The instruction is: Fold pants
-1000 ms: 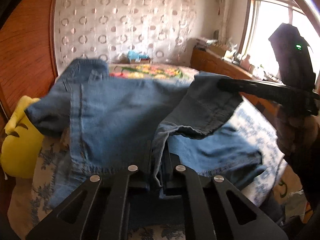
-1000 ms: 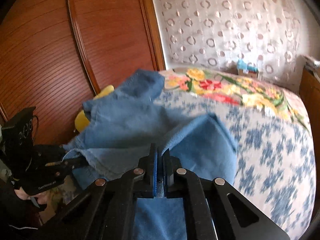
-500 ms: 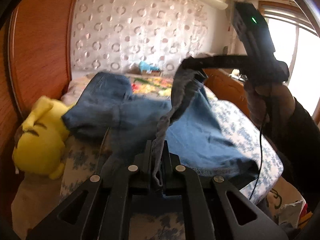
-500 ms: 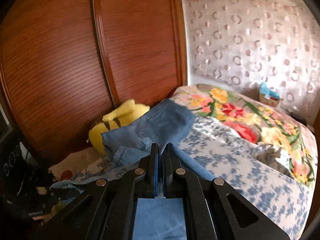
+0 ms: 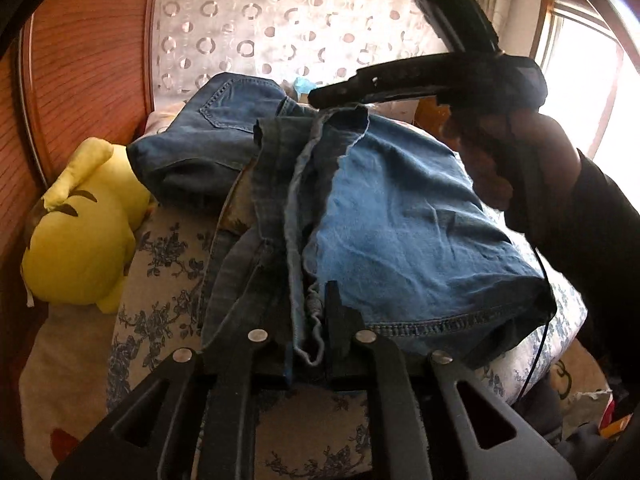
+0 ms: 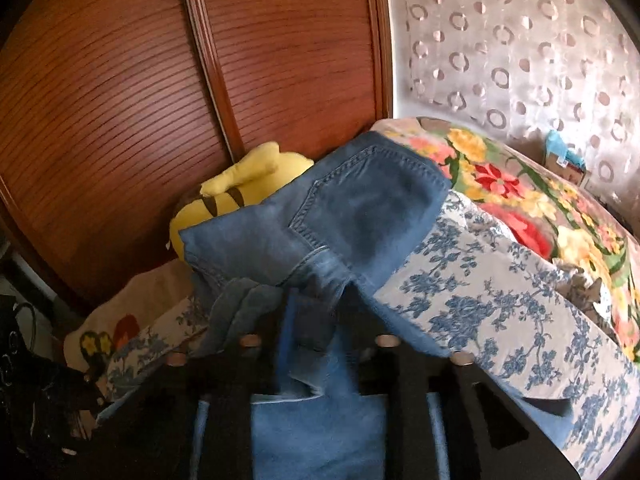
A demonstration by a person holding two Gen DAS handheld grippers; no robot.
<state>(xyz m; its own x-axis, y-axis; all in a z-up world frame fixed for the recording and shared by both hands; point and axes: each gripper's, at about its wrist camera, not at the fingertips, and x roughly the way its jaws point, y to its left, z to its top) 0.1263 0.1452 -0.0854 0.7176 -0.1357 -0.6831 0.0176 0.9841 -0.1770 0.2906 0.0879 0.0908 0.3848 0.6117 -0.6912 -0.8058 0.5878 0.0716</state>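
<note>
Blue denim pants lay doubled on the floral-sheeted bed. Both grippers' jaws had just been opening (left gripper, right gripper), fabric loose between; snagged cloth might drag the fold apart.

blue denim pants lie doubled over at the bed's near left corner. legs folded back onto the seat, paler inside face up, frayed hems toward the waist. a stitched back pocket faces up at the far end.
</note>
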